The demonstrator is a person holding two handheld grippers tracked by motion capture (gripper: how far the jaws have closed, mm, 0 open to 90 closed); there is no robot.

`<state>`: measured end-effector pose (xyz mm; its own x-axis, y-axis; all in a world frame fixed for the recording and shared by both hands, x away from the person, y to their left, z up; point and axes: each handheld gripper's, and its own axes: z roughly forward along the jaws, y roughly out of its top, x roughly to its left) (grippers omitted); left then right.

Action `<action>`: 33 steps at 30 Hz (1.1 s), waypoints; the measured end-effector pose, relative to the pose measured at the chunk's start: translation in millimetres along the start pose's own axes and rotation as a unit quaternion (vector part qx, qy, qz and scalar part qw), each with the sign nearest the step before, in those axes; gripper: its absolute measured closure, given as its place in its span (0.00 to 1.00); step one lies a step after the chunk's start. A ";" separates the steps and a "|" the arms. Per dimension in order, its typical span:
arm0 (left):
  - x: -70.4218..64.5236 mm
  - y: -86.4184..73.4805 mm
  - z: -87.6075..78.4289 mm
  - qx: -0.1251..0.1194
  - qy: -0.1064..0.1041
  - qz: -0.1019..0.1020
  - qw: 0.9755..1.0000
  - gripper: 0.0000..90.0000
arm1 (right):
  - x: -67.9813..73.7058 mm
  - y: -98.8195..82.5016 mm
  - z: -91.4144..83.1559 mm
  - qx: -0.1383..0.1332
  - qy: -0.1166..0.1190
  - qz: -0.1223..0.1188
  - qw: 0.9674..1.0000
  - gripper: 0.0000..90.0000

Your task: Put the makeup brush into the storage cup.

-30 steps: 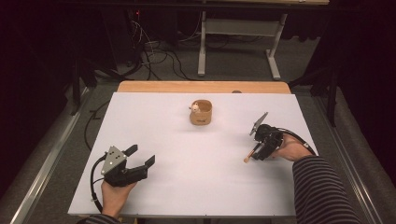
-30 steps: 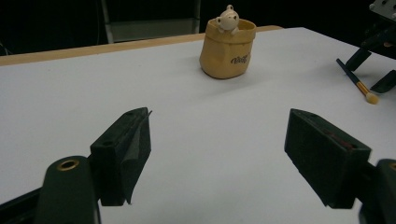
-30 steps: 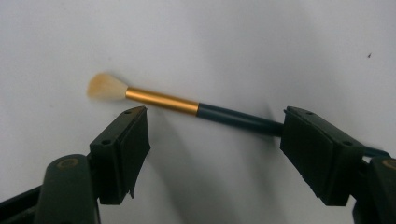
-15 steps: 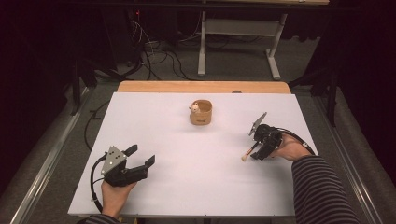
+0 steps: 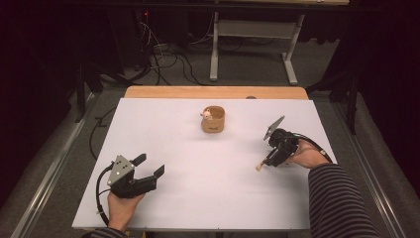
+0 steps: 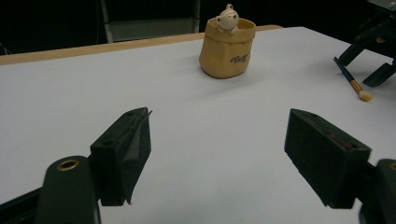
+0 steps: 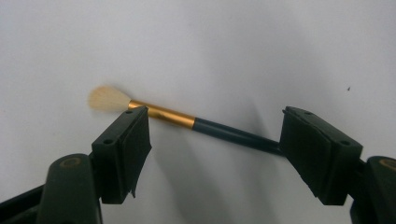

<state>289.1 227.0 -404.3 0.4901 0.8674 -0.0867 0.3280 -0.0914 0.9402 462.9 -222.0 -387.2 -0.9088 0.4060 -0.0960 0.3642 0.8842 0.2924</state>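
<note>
The right tongs [image 5: 269,157] hang tilted down over the brush [image 7: 187,122], jaws spread wide and gripping nothing, and in the right gripper view the brush lies flat on the white tabletop [image 5: 198,198] just beyond the 2 pads, running crosswise from one to the other. This looks like the approach to a pickup, with the grasp itself not yet made. The next move calls for dropping the jaws to either side of the thin handle and turning the wrist, since the brush now lies along the line the jaws close on rather than across it. It is a slim thing: a pale, fluffy tuft at one end, a gold ferrule, then a dark teal handle that runs off behind the far pad. From the high view it sits on the right side of the tabletop, tuft pointing toward the person, well apart from the tan bag-shaped holder [image 5: 213,120] with a small figure peeking over its rim. The left tongs [image 5: 151,174] rest low at the near left, also wide open and empty, aimed toward that holder.
</note>
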 end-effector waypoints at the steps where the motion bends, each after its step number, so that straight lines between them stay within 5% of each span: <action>1: -0.1 0.0 -0.1 0.001 0.001 0.001 1.000 0.26 | -1.9 1.2 1.6 0.001 0.003 0.004 1.000 0.29; 11: -0.1 -0.1 -0.4 0.000 0.001 0.001 1.000 0.26 | -10.4 9.8 4.1 -0.011 0.019 0.011 1.000 0.29; 21: -1.2 -0.1 -0.2 0.000 0.001 0.003 1.000 0.26 | -15.6 -0.1 10.8 0.011 0.041 0.003 0.999 0.27; 33: -1.3 0.0 -0.9 -0.001 0.001 0.002 1.000 0.26 | -8.6 -0.2 9.4 0.031 0.020 -0.008 0.999 0.30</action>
<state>287.7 226.3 -403.9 0.4892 0.8683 -0.0825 0.3244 -0.0933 0.9413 472.5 -223.5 -395.4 -0.9215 0.3834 -0.0616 0.3605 0.9037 0.2308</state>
